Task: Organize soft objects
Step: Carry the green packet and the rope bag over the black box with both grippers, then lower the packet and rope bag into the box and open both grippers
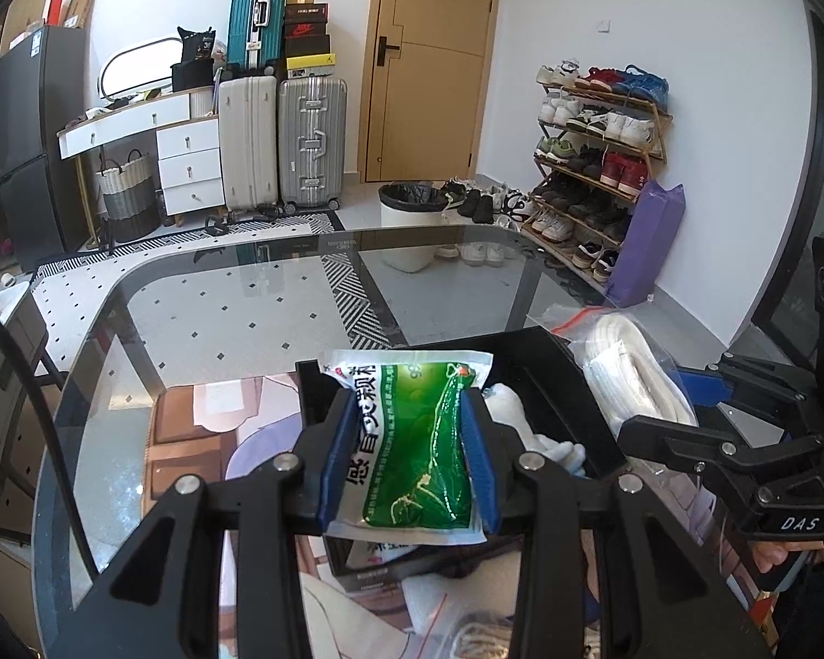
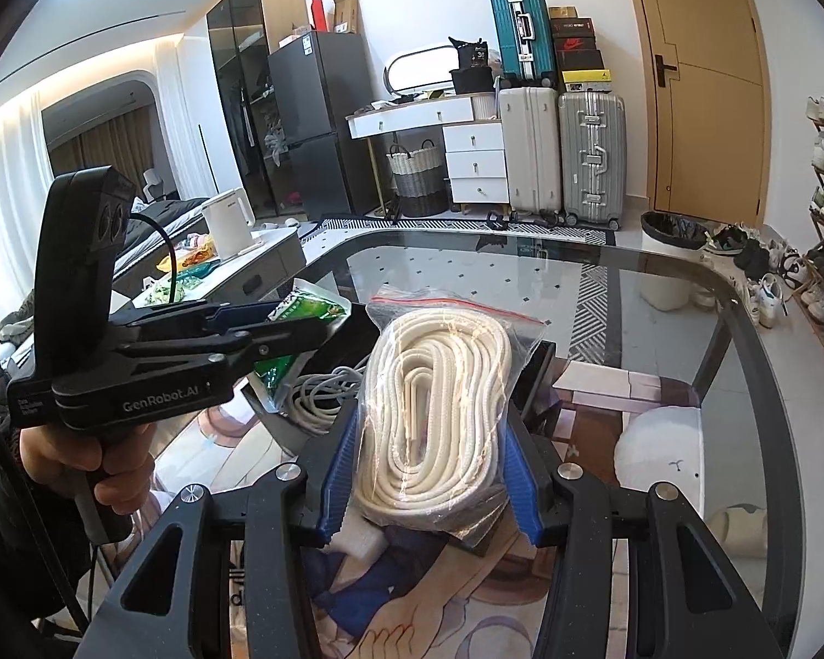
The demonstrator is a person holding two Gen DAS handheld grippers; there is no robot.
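My left gripper was clamped across the middle of the green sachet, held above the black bin. It looked light, limp and slick; a mid-body grip suited it. My right gripper pinched the bagged white rope, bulkier and compressible, film slippery, just right of the bin.

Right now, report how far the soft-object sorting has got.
Done: a white soft item and a grey cable already lie in the black box. In hand: the left gripper is clamped on the green sachet over the box; the right gripper grips the bagged white rope. Left: both must be released into place.
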